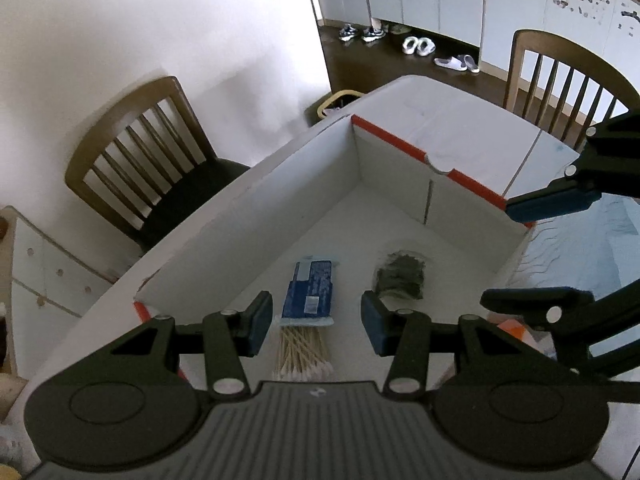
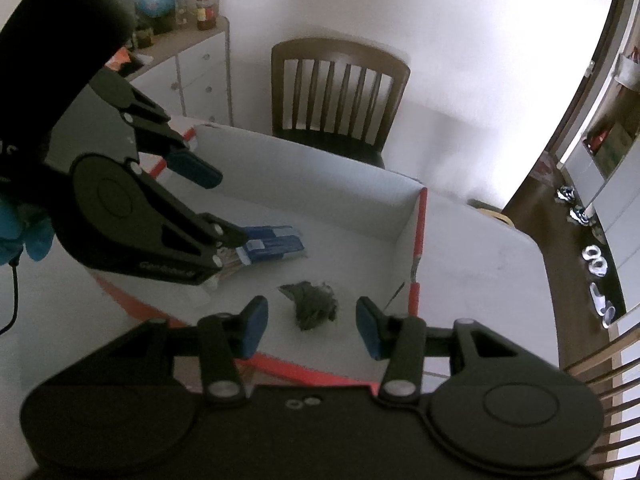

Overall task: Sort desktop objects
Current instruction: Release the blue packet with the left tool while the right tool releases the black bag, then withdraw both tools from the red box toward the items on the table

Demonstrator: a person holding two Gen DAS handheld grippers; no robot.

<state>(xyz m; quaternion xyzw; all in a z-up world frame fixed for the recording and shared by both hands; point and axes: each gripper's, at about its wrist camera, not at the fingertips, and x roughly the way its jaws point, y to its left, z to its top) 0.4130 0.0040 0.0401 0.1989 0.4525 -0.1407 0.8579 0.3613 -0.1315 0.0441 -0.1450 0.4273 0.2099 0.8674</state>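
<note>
The left gripper (image 1: 316,322) hangs over the white box (image 1: 256,184) with its fingers wide, holding nothing. The right gripper (image 2: 312,326) is wide too. A cotton swab pack (image 1: 306,312) and a dark crumpled bag (image 1: 400,276) lie inside, well apart.

One white box (image 1: 280,184) with red edging; inside it, one blue pack of cotton swabs (image 1: 308,312) and one dark crumpled bundle (image 1: 400,276); two wooden chairs (image 1: 144,160) at the table; two grippers, left (image 1: 316,322) and right (image 2: 312,320).
</note>
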